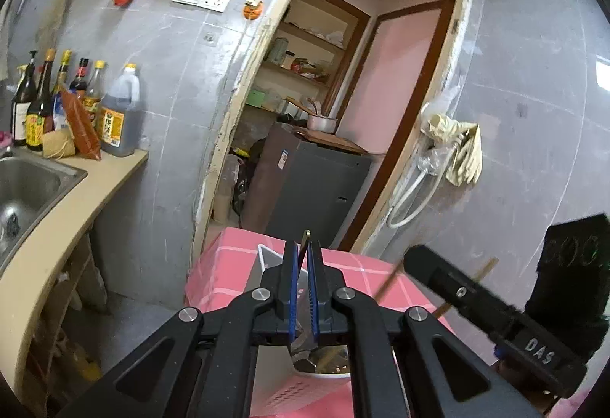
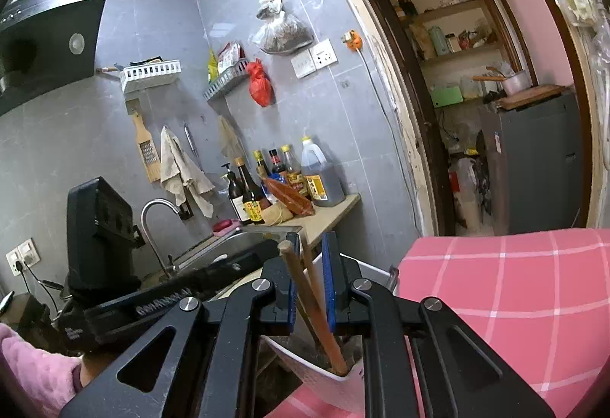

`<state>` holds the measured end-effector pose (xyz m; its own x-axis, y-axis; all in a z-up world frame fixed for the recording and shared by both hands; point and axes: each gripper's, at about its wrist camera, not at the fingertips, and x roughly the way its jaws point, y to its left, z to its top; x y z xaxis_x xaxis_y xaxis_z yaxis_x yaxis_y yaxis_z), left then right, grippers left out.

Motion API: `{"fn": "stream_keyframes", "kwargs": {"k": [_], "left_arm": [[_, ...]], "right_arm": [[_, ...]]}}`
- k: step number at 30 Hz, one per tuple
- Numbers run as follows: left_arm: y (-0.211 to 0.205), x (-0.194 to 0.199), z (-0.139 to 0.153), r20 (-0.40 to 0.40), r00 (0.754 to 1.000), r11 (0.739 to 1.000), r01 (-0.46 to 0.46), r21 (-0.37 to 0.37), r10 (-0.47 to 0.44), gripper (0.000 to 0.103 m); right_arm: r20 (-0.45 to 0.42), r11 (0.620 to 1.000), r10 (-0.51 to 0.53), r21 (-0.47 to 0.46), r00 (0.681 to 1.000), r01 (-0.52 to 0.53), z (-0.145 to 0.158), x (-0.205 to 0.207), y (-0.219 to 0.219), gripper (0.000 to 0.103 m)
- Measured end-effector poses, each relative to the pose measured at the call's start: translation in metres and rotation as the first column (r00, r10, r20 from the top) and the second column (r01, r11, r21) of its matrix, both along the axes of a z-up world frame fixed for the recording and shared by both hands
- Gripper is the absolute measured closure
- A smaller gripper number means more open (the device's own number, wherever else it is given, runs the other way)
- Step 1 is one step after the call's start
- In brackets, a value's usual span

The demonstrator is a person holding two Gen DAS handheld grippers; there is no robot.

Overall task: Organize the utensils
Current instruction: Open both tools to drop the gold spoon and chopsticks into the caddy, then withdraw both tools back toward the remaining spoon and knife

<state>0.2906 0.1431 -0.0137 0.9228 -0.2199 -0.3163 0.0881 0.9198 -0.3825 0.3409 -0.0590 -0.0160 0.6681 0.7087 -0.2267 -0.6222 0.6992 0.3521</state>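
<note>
My right hand-held gripper (image 2: 310, 258) pinches wooden chopsticks (image 2: 305, 288); the left hand-held gripper (image 1: 304, 258) clamps a thin, half-hidden utensil handle (image 1: 305, 241) I can't identify.

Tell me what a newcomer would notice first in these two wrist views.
The right gripper is clamped on wooden chopsticks standing in a white utensil holder on the pink checked tablecloth. The left gripper pinches a thin utensil handle. Behind, sauce bottles crowd the counter beside the sink.

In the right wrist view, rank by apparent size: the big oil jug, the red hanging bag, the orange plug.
1. Oil jug
2. Red hanging bag, somewhat smaller
3. Orange plug, clearly smallest
</note>
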Motion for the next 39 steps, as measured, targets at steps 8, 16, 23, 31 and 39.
{"fn": "stream_keyframes", "kwargs": {"k": [8,16,23,31,39], "left_arm": [[0.003,-0.008,0.001,-0.010,1.000,1.000,-0.011,-0.024,0.010,0.097],[-0.004,-0.022,0.012,0.021,0.999,0.999,-0.043,-0.003,0.043,0.067],[-0.026,-0.038,0.020,0.037,0.997,0.995,-0.067,0.068,0.065,0.034],[-0.061,-0.063,0.017,0.049,0.991,0.976,-0.133,0.171,0.127,0.000],[-0.091,-0.079,-0.003,0.015,0.993,0.968,-0.117,0.221,0.116,0.000]], "right_arm": [[-0.018,1.000,-0.031,-0.008,0.999,0.030,0.002,-0.002,-0.008,0.088],[0.012,0.991,-0.137,-0.012,0.991,0.137,0.016,-0.020,-0.035,0.056],[0.024,0.969,-0.244,-0.031,0.970,0.244,0.023,-0.038,-0.074,0.028],[0.023,0.921,-0.375,-0.102,0.927,0.375,0.014,-0.062,-0.122,0.001],[-0.020,0.878,-0.447,-0.202,0.894,0.434,-0.006,-0.078,-0.159,0.001]]}}
